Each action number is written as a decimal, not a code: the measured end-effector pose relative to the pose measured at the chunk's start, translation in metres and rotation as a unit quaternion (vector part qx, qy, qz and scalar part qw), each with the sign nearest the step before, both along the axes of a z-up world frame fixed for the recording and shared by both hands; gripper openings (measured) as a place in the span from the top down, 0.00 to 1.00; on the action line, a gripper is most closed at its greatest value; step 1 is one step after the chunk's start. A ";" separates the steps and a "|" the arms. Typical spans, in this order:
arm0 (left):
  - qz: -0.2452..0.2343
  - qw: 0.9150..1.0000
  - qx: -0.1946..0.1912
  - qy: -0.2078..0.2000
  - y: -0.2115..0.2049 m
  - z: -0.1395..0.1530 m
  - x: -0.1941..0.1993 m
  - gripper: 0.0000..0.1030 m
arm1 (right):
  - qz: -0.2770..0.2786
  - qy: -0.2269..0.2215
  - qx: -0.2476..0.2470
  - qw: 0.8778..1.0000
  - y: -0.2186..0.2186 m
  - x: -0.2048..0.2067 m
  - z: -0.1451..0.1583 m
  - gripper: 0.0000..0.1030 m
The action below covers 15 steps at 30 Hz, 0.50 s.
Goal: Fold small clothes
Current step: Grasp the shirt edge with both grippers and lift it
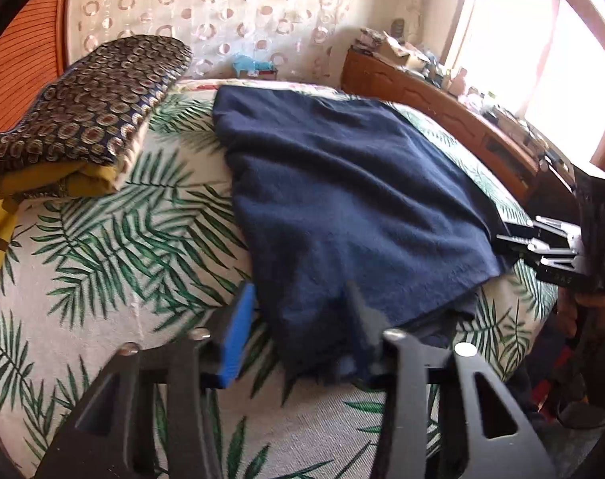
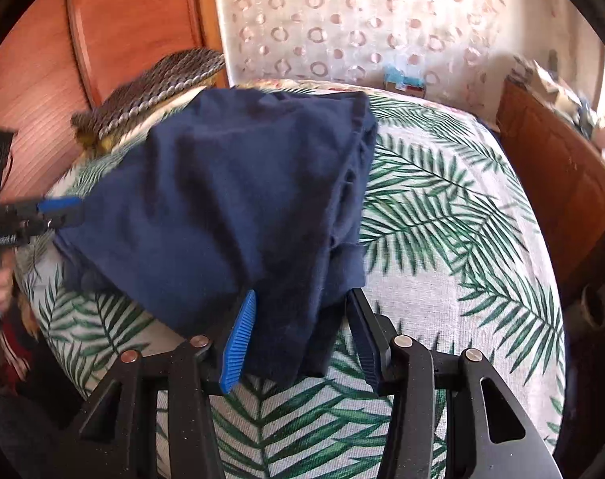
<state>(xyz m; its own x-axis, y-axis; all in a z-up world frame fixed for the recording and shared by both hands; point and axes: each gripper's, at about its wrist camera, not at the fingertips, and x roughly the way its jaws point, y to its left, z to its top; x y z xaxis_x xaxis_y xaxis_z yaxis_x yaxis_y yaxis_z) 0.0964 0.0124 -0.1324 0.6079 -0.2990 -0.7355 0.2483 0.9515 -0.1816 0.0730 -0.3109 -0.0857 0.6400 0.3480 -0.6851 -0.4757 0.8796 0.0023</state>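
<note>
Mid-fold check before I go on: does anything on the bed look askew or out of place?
Nothing damaged or spilled. The navy garment lies skewed and rumpled on the leaf-print bedcover, and its right edge is bunched in uneven layers.

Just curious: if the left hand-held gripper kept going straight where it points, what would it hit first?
Probably the navy blue cloth garment, whose near corner already lies between the left hand-held gripper fingers; depth is unclear.

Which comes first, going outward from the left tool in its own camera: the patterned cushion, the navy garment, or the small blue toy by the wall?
1. Navy garment: between the left tool's fingers.
2. Patterned cushion: upper left, on the bed.
3. Blue toy: farthest, against the wall.
</note>
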 end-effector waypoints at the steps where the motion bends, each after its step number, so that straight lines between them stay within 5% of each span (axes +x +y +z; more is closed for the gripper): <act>1: 0.000 1.000 0.006 -0.003 -0.002 -0.001 -0.001 0.60 | 0.002 0.001 0.001 1.000 0.002 -0.001 0.000 0.55; 6: 0.002 1.000 0.002 -0.006 -0.004 -0.001 -0.005 0.61 | 0.021 0.006 0.010 1.000 0.005 -0.003 0.000 0.86; 7: -0.003 1.000 -0.006 -0.006 -0.003 0.000 -0.005 0.76 | 0.025 0.006 0.012 1.000 0.006 -0.003 0.000 0.87; 9: -0.011 1.000 -0.012 -0.005 -0.004 0.001 -0.005 0.86 | 0.024 0.005 0.017 1.000 0.006 -0.003 0.000 0.91; 15: -0.013 0.998 -0.031 -0.048 -0.003 0.031 -0.018 0.92 | 0.021 -0.015 0.069 0.997 -0.010 -0.010 0.015 0.92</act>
<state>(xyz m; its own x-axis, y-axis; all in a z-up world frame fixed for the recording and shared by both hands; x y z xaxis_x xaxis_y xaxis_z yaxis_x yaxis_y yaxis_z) 0.0780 0.0090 -0.1011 0.6665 -0.3587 -0.6535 0.2922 0.9322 -0.2136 0.0633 -0.3207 -0.0709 0.6429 0.4646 -0.6089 -0.5133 0.8514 0.1077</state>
